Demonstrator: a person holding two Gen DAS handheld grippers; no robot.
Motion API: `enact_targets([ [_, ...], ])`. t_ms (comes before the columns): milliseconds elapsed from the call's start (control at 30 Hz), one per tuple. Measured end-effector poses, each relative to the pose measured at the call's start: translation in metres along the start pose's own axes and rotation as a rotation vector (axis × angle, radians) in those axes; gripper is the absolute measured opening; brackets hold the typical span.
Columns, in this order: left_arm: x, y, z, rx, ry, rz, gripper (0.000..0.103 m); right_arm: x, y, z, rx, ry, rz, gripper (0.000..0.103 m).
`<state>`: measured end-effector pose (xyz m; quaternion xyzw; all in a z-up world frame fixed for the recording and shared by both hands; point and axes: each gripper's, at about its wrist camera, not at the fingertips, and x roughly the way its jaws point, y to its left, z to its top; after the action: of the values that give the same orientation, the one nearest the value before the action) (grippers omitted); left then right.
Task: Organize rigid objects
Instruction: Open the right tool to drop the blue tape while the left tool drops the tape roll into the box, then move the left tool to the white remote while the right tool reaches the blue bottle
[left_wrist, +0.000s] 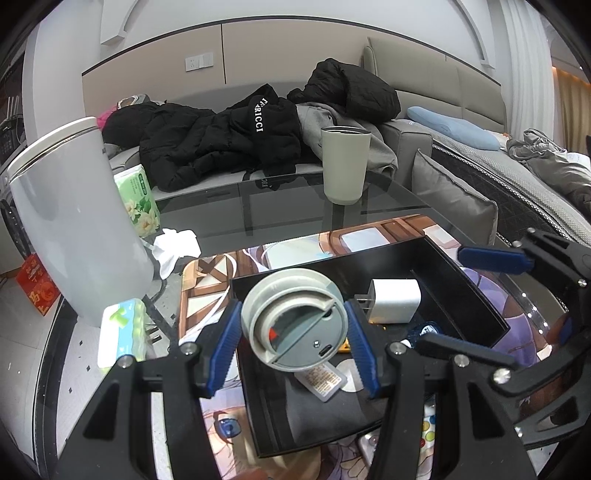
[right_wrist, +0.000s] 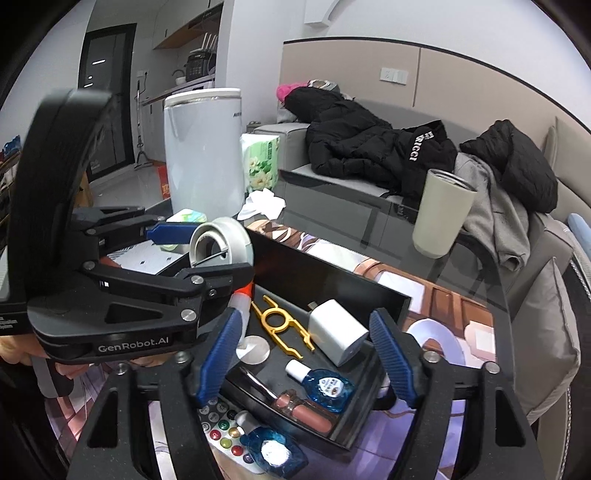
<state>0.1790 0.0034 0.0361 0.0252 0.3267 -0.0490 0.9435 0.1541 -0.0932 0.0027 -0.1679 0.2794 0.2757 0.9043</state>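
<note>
left gripper: pinching the grey cup lid by its rim, one blue pad on each side; lid tilted, underside toward the left wrist camera.
right gripper: jaws spread, nothing pressed between the pads; white charger plug sits between and below the fingers, not gripped.
lid location: held above the near-left part of the black tray, off the surface. In the right wrist view the lid sits left of the tray's far wall.
key relation: matching grey tumbler stands upright and open-topped on the glass table, straight ahead of and beyond the lid, past the tray's far wall. Left hand is nearer in line; right gripper sits low over the tray.
judgement: if the lid goes on the tumbler, it must turn flat and travel forward over the tray wall. If it goes in the tray, a straight drop works.
tray contents: charger, yellow clip tool, blue eye-drop bottle, pink tube. Right half crowded, left half freer.
clearance: open glass between tray and tumbler. White appliance and tissue pack crowd the left; table edge and grey cushion lie right of the tumbler.
risk: right gripper close beside the left one, so arms could clash.
</note>
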Motion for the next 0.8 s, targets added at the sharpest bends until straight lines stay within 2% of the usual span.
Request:
enact_targets([
  [100, 0.000, -0.001, 0.000, 0.001, 0.008, -0.010, 0.057, -0.011, -0.005, -0.003, 0.015, -0.014, -0.013, 0.080],
  [167, -0.003, -0.001, -0.001, -0.001, 0.004, -0.016, 0.066, -0.016, -0.007, -0.005, 0.014, -0.016, -0.035, 0.087],
  [200, -0.004, -0.001, -0.001, 0.000, 0.002, -0.020, 0.068, -0.018, -0.009, -0.006, 0.018, -0.017, -0.046, 0.088],
  [300, -0.010, -0.001, -0.004, 0.005, -0.002, -0.017, 0.082, -0.024, -0.014, -0.009, 0.029, -0.007, -0.063, 0.091],
  [367, -0.016, 0.001, -0.007, -0.003, -0.011, -0.009, 0.090, -0.027, -0.016, -0.012, 0.031, 0.000, -0.072, 0.099],
  [400, -0.018, 0.004, -0.008, -0.010, -0.012, -0.018, 0.091, -0.029, -0.017, -0.013, 0.033, 0.002, -0.076, 0.100],
  [500, -0.027, 0.011, -0.013, -0.036, -0.012, -0.047, 0.103, -0.035, -0.019, -0.020, 0.039, 0.013, -0.090, 0.102],
  [800, -0.044, 0.018, -0.025, -0.077, 0.002, -0.056, 0.103, -0.042, -0.027, -0.042, 0.124, 0.063, -0.086, 0.102],
])
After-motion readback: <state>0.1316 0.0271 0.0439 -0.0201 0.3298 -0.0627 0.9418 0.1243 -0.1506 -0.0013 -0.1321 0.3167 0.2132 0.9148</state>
